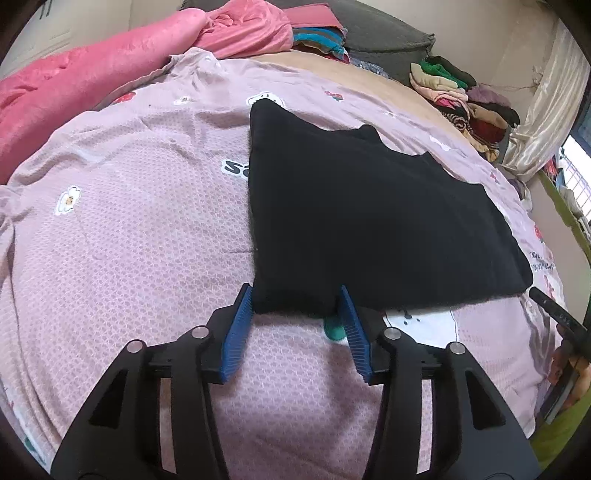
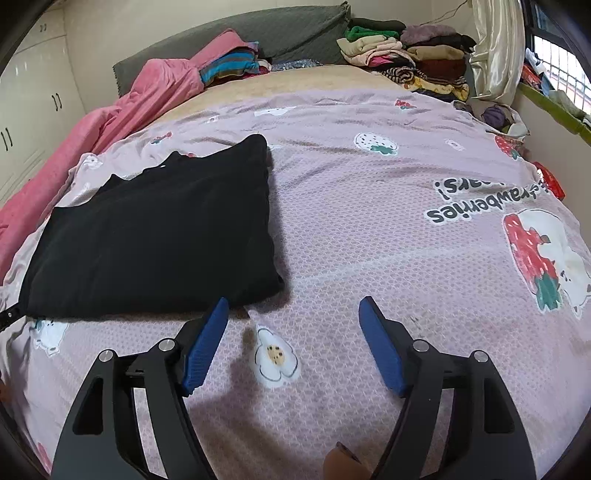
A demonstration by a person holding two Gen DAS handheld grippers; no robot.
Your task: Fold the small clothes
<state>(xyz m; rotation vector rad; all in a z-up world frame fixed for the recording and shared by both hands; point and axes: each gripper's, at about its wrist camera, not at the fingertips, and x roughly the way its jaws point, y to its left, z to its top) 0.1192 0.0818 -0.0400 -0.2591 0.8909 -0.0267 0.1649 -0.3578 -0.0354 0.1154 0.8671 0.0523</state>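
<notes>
A black garment [image 1: 354, 210] lies folded flat on the pink printed bedspread [image 1: 129, 240]. My left gripper [image 1: 297, 295] is open, its blue fingertips on either side of the garment's near left corner. In the right wrist view the same garment [image 2: 159, 236] lies to the left. My right gripper [image 2: 293, 306] is open and empty over the bedspread [image 2: 369, 229], its left fingertip close to the garment's near right corner. The right gripper's edge [image 1: 554, 310] shows at the right of the left wrist view.
A pink blanket [image 1: 92, 77] is bunched along the left and far side of the bed. Stacks of folded clothes [image 2: 406, 55] sit at the far right by a curtain [image 2: 495, 48]. A grey headboard [image 2: 277, 29] and white cupboards [image 2: 33, 96] stand beyond.
</notes>
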